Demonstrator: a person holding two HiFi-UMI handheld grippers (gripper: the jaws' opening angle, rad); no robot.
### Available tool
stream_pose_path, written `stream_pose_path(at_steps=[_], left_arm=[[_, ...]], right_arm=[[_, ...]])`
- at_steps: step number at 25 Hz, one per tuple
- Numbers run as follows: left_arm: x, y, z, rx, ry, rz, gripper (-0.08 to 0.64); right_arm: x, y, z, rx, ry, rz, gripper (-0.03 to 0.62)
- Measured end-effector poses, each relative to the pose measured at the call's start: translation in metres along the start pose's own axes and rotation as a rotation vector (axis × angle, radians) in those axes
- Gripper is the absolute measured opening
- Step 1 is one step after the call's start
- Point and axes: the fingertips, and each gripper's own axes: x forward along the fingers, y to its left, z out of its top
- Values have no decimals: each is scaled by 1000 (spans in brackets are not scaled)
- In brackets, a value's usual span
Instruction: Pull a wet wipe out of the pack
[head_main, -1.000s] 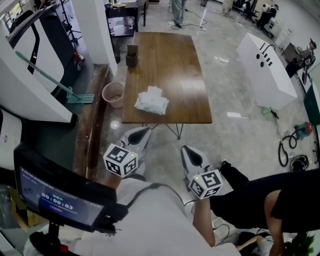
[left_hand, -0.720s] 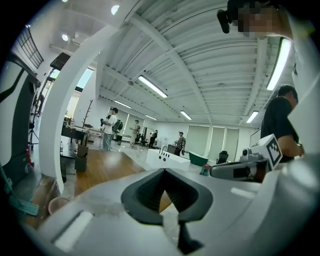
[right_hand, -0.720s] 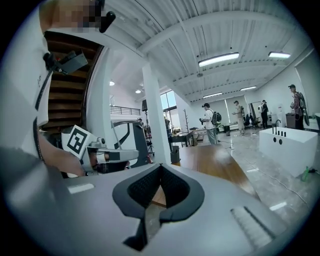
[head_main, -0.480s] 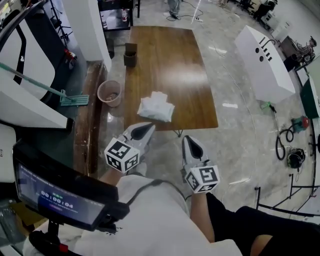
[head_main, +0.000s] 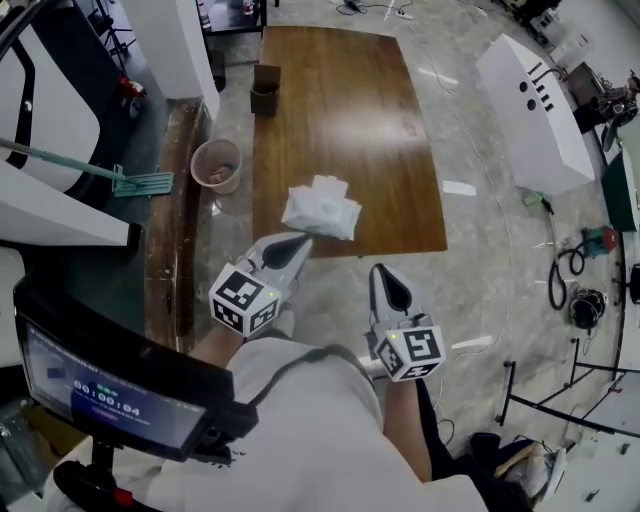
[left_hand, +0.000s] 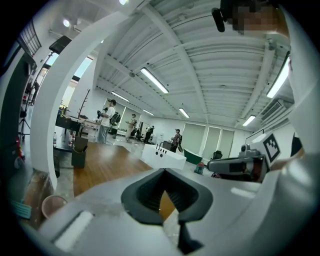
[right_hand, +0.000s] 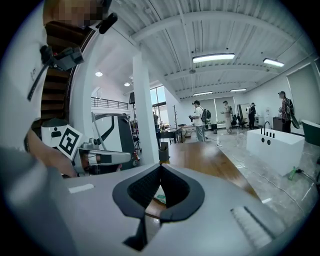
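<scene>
The left tool (head_main: 292, 246) and right tool (head_main: 387, 288) are held closed and empty, clear of the wipe pack (head_main: 320, 210), which is laid by the tabletop's (head_main: 340, 100) near edge.

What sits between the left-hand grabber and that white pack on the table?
Nothing. In the head view, only a short strip of bare wooden table separates the left gripper from the wet wipe pack.

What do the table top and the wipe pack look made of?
Table top: wood or veneer, brown lengthwise grain, semi-gloss by the pale glare. Wet wipe pack: probably soft white plastic film; it looks crumpled and slightly shiny.
</scene>
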Motion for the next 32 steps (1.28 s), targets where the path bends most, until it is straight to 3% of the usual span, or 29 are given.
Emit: stream_pose_path(at_steps=[6,13,24,32], left_arm=[[4,22,-3,-70,-10,16,2],[18,28,4,-53,-11,57,2],[22,56,21,-38,-68,303,2],[18,62,13,-76,-86,475,2]], right_arm=[[14,-2,0,7,23,16,6],[37,-8,6,-7,31,87,6],[106,-19,30,-146,33,354,6],[140,-20,16,-181,86,528,6]])
